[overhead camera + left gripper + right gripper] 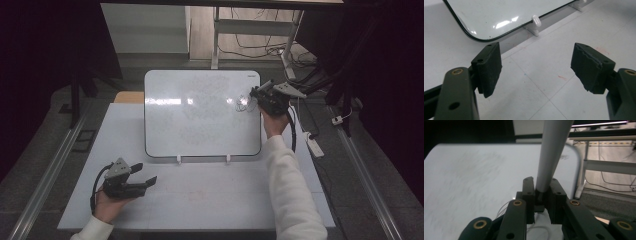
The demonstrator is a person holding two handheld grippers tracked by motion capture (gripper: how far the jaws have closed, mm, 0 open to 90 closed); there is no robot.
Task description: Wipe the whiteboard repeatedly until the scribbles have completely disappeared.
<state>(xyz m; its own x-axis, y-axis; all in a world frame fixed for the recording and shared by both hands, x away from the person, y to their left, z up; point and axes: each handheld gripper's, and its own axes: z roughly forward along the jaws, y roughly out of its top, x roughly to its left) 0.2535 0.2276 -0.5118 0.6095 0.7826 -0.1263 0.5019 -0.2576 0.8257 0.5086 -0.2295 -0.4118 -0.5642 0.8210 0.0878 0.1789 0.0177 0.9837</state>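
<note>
Marker at the whiteboard's far right edge

The right tongs (pixel 541 202) are clenched on a pale marker (pixel 551 155), held at the right side of the whiteboard (pixel 200 125), where a small scribble (pixel 243 103) sits. Most of the board looks bare, so the work seems barely begun. The left tongs (pixel 536 67) rest released over the worktop (pixel 200 195).

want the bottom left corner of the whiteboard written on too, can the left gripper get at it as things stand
Probably yes: the left gripper rests open and empty on the table, with bare surface between it and the whiteboard corner. The marker sits in the right gripper, though.
</note>
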